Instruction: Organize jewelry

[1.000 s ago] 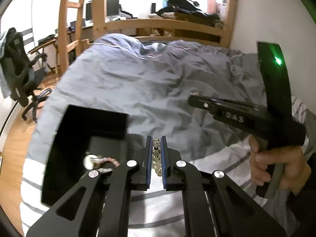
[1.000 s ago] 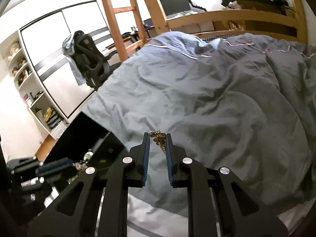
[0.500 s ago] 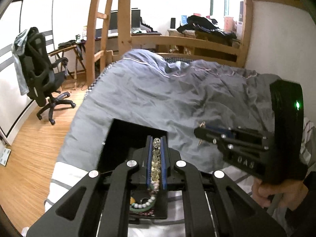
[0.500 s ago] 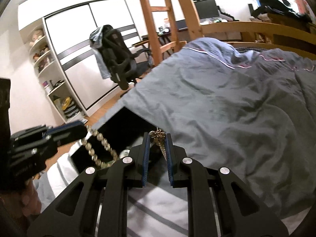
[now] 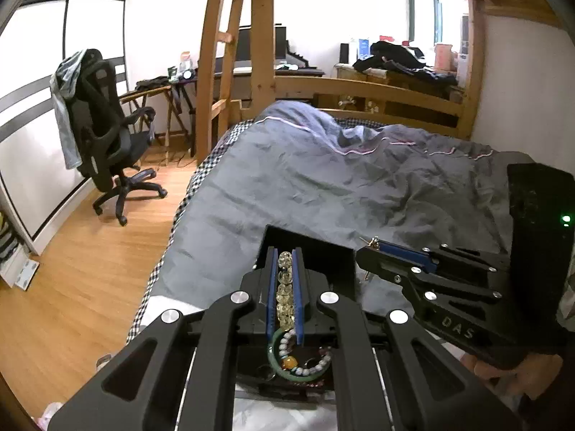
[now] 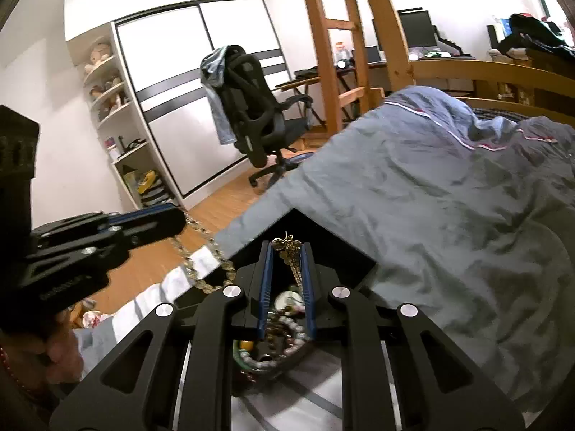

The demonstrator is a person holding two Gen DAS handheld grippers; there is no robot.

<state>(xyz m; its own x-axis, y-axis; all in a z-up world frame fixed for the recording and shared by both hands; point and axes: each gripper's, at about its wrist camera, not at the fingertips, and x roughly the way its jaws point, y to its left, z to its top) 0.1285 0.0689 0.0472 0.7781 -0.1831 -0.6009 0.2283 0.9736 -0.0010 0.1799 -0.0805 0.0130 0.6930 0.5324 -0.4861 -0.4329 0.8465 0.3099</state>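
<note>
My left gripper (image 5: 285, 251) is shut on a string of clear yellowish beads (image 5: 284, 289) and holds it above the open black jewelry box (image 5: 337, 255) on the bed. My right gripper (image 6: 286, 246) is shut on a small gold chain piece (image 6: 291, 255), also above the box (image 6: 345, 248). Inside the box lie a green bangle (image 5: 278, 362), a pale bead bracelet (image 5: 316, 365) and other pieces. In the right wrist view the bead string (image 6: 201, 269) hangs from the left gripper (image 6: 181, 219). In the left wrist view the right gripper (image 5: 363, 248) is just right of the box.
A rumpled grey duvet (image 5: 341, 186) covers the bed. A wooden bunk frame and ladder (image 5: 230, 64) stand beyond it. A black office chair (image 5: 107, 143) stands on the wooden floor at left. White shelves (image 6: 118, 133) line the wall.
Both grippers have moved left with their jewelry until they hang over the black box, which now sits under the fingers in both views. Both stay shut.
</note>
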